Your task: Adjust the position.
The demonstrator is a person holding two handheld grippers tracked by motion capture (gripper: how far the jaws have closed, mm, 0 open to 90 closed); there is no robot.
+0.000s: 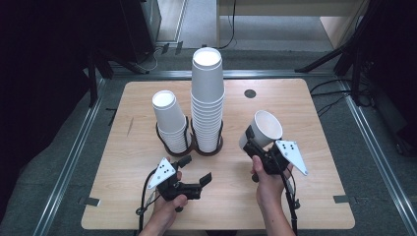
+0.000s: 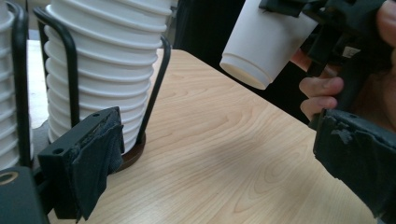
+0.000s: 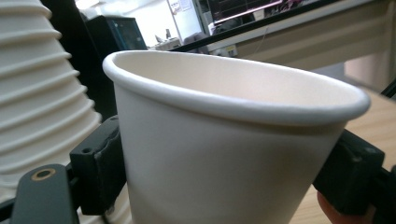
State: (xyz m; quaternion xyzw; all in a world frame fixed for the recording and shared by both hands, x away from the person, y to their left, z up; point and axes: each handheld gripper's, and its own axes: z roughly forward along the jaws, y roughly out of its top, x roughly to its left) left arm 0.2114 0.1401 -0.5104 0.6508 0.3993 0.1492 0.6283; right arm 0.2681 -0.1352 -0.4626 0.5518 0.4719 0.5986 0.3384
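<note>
Paper cup [image 1: 266,129], single, white, clamped in the right tongs [image 1: 255,147], jaws pressing both sides of its wall. Cup is lifted off the table [image 1: 305,196], tilted, mouth facing up and toward the camera in the high view, over the right half of the table. In the right gripper view the cup [image 3: 224,154] sits between the two black jaws, rim upward. In the left gripper view the same cup [image 2: 261,44] hangs above the wood, base pointing down-left, right hand's fingers [image 2: 322,93] behind it. Left tongs [image 1: 195,172] released, jaws apart, nothing between them, low over the table near the front edge. Tall cup stack [image 1: 207,98] and short cup stack [image 1: 170,123] stand side by side in black wire holders at table centre, well apart from the held cup.
</note>
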